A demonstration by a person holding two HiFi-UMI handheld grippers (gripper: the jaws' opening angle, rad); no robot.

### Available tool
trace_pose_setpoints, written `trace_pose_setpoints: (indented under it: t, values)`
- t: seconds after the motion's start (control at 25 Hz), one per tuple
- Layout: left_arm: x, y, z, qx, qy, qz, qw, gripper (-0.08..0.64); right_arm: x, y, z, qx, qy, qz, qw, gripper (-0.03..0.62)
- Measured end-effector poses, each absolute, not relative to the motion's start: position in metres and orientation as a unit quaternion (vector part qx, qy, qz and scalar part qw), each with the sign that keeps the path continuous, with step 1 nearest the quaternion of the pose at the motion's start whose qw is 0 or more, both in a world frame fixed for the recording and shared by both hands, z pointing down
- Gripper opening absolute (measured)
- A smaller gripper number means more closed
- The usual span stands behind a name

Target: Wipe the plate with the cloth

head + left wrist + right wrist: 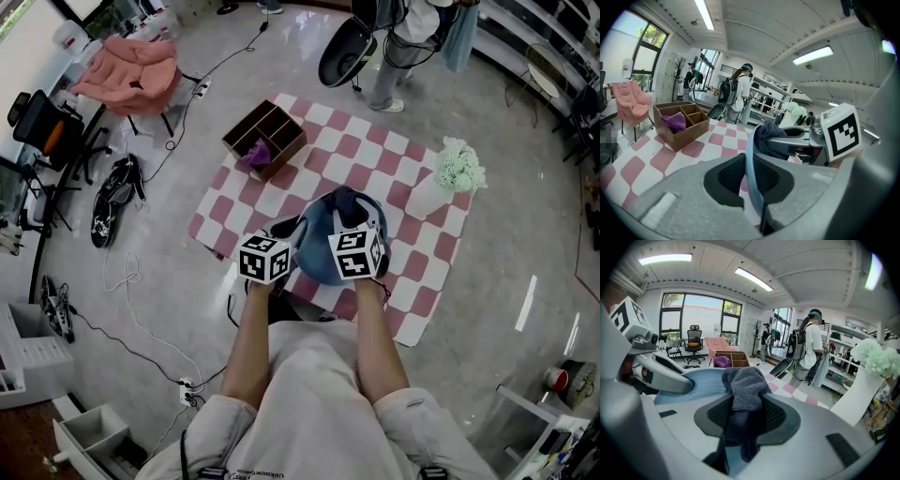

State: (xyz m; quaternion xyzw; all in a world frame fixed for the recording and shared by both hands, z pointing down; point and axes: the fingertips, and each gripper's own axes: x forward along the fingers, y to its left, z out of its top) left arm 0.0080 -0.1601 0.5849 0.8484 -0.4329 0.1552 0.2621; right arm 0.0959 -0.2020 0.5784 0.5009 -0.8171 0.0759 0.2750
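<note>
The wiping step is under way, as far as these views let me judge: the plate is held up off the checked mat, close in front of the person, and the cloth is already against it. The left gripper has its jaws clamped on the plate's rim, the thin blue edge standing nearly upright between the pads, so this hand is the holder. The right gripper has its jaws pinched tight on a bunch of the dark grey-blue cloth, whose free end bulges out beyond the tips and lies on the pale blue face of the plate. From the head view the cloth sits at the upper, far part of the plate, with the two grippers side by side below it. How much of the face has been covered cannot be told; no dirt or wet streak shows. The next move probably calls for the right hand to sweep the cloth across the face while pressing lightly, and for the left hand to keep a firm hold on the rim so the plate does not twist or slip between the pads. A wooden box with a purple rag and a white vase of flowers stand well apart on the mat
</note>
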Motion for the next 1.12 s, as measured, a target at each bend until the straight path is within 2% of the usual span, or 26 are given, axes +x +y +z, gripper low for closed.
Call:
trace_pose_setpoints:
  t: [0.56, 1.12]
  values:
    - [-0.005, -0.162, 0.588, 0.834, -0.452, 0.116, 0.293, 0.028, 0.145, -0.203, 0.599, 0.534, -0.788, 0.106, 0.288, 0.150]
    - [-0.027, -0.179, 0.588, 0.807, -0.497, 0.079, 0.307, 0.026, 0.154, -0.193, 0.621, 0.514, -0.787, 0.122, 0.319, 0.150]
